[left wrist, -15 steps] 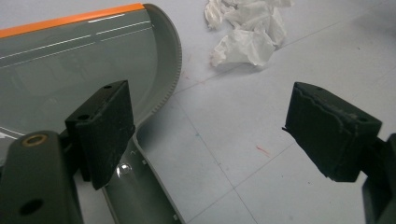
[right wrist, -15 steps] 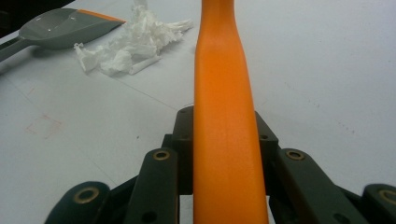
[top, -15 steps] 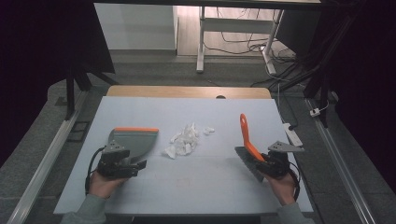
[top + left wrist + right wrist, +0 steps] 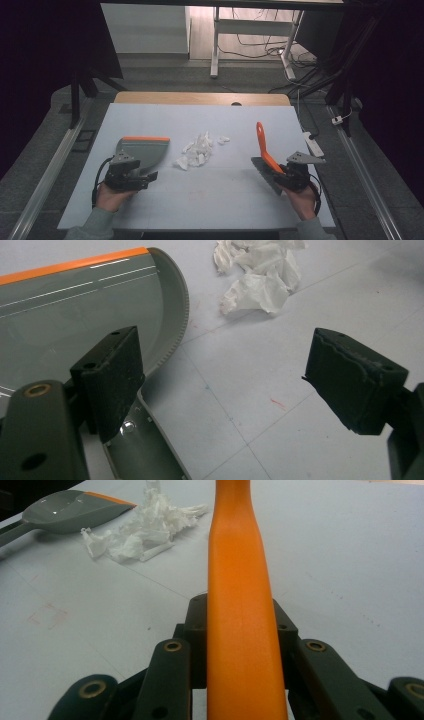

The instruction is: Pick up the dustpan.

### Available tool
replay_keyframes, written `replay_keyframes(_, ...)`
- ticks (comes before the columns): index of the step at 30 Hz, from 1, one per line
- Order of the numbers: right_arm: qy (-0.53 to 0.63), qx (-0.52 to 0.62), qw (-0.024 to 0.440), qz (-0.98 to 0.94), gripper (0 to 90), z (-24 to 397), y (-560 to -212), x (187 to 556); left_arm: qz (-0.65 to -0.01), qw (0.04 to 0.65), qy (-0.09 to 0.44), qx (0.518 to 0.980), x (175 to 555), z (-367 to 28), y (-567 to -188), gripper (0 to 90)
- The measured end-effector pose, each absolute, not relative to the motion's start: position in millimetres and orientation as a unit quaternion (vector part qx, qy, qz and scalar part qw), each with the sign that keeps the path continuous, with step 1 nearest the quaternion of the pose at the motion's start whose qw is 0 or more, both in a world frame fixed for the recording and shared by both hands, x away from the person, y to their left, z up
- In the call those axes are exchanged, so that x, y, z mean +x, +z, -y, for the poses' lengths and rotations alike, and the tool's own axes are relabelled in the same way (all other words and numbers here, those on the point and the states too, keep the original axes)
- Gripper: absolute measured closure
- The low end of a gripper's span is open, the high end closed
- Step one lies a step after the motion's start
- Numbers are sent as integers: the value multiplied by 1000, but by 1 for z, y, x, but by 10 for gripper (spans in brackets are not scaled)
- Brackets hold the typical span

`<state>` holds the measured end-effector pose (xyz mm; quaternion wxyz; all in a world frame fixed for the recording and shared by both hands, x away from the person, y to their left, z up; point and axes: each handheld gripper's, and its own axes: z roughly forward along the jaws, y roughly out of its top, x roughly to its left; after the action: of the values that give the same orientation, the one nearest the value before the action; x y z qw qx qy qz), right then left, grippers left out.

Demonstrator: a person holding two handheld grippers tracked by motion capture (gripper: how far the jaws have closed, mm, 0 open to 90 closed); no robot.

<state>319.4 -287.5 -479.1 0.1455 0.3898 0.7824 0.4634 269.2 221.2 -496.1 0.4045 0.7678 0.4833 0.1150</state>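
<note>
On the pale table [image 4: 200, 200], the left gripper [image 4: 131, 175] sits at about 8 o'clock from the table's middle, held in the person's left hand [image 4: 111, 196]. Its 2 jaws stand spread wide with bare tabletop between them; in the left gripper view one jaw hangs over the handle end of the grey dustpan [image 4: 75, 320] and the other hangs over the table at 3 o'clock, gripping nothing. The dustpan lies flat with its orange-edged lip [image 4: 146, 139] at 12 o'clock from that gripper.

A heap of crumpled white paper [image 4: 199, 150] lies near the table's middle, just beside the dustpan at its 3 o'clock and not touching it. In the left gripper view the paper sits at 1 o'clock, beyond the pan's curved side.

The right gripper [image 4: 290, 176] rests at about 4 o'clock, in the person's right hand [image 4: 302, 200]. Its jaws are pressed onto the orange handle [image 4: 240, 605] of a brush [image 4: 265, 152], which rises toward 12 o'clock; the dark bristle head [image 4: 264, 172] lies at 9 o'clock of the gripper, on the table. The paper lies well apart from the brush, at its 9 o'clock.
</note>
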Motion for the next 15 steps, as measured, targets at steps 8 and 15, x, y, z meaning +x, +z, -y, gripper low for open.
replay_keyframes(8,463,390,147,-782,703,288,-479,319,-482,405,117,768,269,-221,-495,165)
replay_keyframes(15,462,390,148,-783,703,287,-479,319,-483,402,119,769,269,-220,-494,167)
